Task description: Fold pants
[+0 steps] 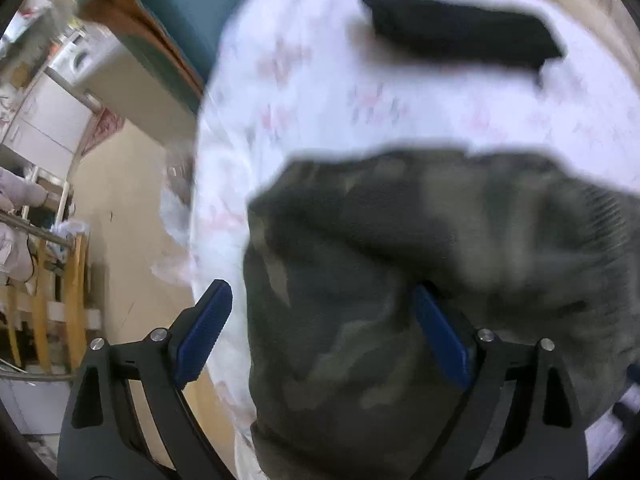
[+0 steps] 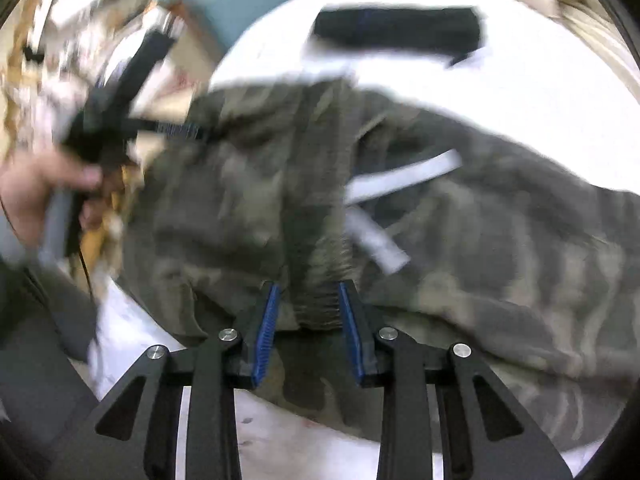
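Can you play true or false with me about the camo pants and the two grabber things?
1. The pants are camouflage green. True.
2. The pants lie on a bare wooden floor. False: they lie on a white flowery sheet.
3. The right hand-held gripper has its fingers around the ribbed waistband. True.
4. The left hand-held gripper is squeezed tight shut. False: its fingers stand wide apart.
5. A dark folded thing lies farther back on the sheet. True.
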Tool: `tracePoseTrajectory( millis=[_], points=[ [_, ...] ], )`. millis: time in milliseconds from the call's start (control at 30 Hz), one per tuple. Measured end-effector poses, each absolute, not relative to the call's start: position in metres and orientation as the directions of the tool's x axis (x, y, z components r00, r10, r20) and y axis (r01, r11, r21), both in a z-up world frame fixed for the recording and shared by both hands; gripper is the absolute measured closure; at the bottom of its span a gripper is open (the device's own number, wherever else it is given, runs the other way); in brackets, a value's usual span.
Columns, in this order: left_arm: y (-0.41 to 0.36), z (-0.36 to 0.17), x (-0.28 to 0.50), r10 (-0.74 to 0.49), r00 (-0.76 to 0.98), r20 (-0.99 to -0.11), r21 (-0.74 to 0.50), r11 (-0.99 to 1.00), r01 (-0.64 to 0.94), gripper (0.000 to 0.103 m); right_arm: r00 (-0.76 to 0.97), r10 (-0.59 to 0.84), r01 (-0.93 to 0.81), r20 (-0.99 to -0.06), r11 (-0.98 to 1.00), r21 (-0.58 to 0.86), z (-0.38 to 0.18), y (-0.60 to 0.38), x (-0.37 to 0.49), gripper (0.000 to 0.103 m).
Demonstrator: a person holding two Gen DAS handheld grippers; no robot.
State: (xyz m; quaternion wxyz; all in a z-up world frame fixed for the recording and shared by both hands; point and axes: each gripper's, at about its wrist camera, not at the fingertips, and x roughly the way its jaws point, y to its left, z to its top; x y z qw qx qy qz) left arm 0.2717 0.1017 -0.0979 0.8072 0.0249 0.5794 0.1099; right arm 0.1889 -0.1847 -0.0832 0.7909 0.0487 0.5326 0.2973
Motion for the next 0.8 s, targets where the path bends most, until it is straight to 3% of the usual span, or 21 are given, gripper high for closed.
tracePoseTrajectory(
  millis=[67, 100, 167, 233, 300, 333, 367, 467, 567, 633, 733, 767, 800],
  points=[
    [0.09, -0.072, 0.262, 0.153, 0.392, -0.907, 0.115, 0.986, -0.118, 0.013, 0.371, 0.509, -0.259, -0.777, 0.86, 0.439, -0.068, -0.241, 0.188, 0.06],
    [0.086, -0.066, 0.256, 0.13, 0.418, -0.899, 0.097, 0.99, -0.1, 0.013, 0.419, 0.486, -0.174, -0.767, 0.872, 0.458, -0.065, -0.267, 0.184, 0.05],
    [0.075, -0.055, 0.248, 0.085, 0.464, -0.882, 0.065, 0.996, -0.059, 0.013, 0.52, 0.421, 0.023, -0.743, 0.863, 0.505, -0.065, -0.323, 0.171, 0.039],
    [0.066, -0.052, 0.244, 0.044, 0.475, -0.879, 0.033, 0.999, -0.032, 0.013, 0.57, 0.279, 0.265, -0.773, 0.828, 0.494, -0.072, -0.38, 0.154, 0.037],
    [0.061, -0.054, 0.244, 0.019, 0.473, -0.881, 0.014, 1.0, -0.013, 0.013, 0.532, 0.116, 0.441, -0.839, 0.808, 0.391, -0.081, -0.416, 0.142, 0.037],
    [0.06, -0.054, 0.246, 0.011, 0.471, -0.882, 0.011, 1.0, -0.002, 0.013, 0.472, -0.014, 0.537, -0.882, 0.798, 0.274, -0.085, -0.439, 0.138, 0.035],
    [0.057, -0.057, 0.248, 0.008, 0.468, -0.883, 0.012, 1.0, 0.005, 0.013, 0.465, -0.038, 0.573, -0.885, 0.775, 0.267, -0.09, -0.459, 0.134, 0.035],
    [0.055, -0.059, 0.248, 0.017, 0.454, -0.891, 0.016, 1.0, -0.006, 0.013, 0.458, 0.056, 0.667, -0.887, 0.638, 0.385, -0.113, -0.501, 0.136, 0.035],
    [0.06, -0.061, 0.25, 0.012, 0.451, -0.893, 0.004, 1.0, -0.019, 0.013, 0.407, 0.106, 0.674, -0.907, 0.636, 0.377, -0.137, -0.508, 0.157, 0.036],
    [0.061, -0.061, 0.251, 0.017, 0.451, -0.892, 0.006, 1.0, -0.025, 0.013, 0.404, 0.156, 0.67, -0.901, 0.62, 0.408, -0.152, -0.507, 0.17, 0.04],
    [0.065, -0.064, 0.254, 0.01, 0.44, -0.898, -0.008, 0.999, -0.038, 0.013, 0.405, 0.097, 0.664, -0.909, 0.652, 0.366, -0.157, -0.497, 0.184, 0.055],
    [0.066, -0.065, 0.255, 0.003, 0.437, -0.899, -0.014, 0.999, -0.037, 0.013, 0.415, 0.099, 0.653, -0.904, 0.66, 0.372, -0.153, -0.5, 0.185, 0.077],
    [0.067, -0.065, 0.255, 0.001, 0.437, -0.899, -0.016, 0.999, -0.035, 0.013, 0.437, 0.103, 0.629, -0.894, 0.675, 0.385, -0.146, -0.502, 0.188, 0.092]
  ],
)
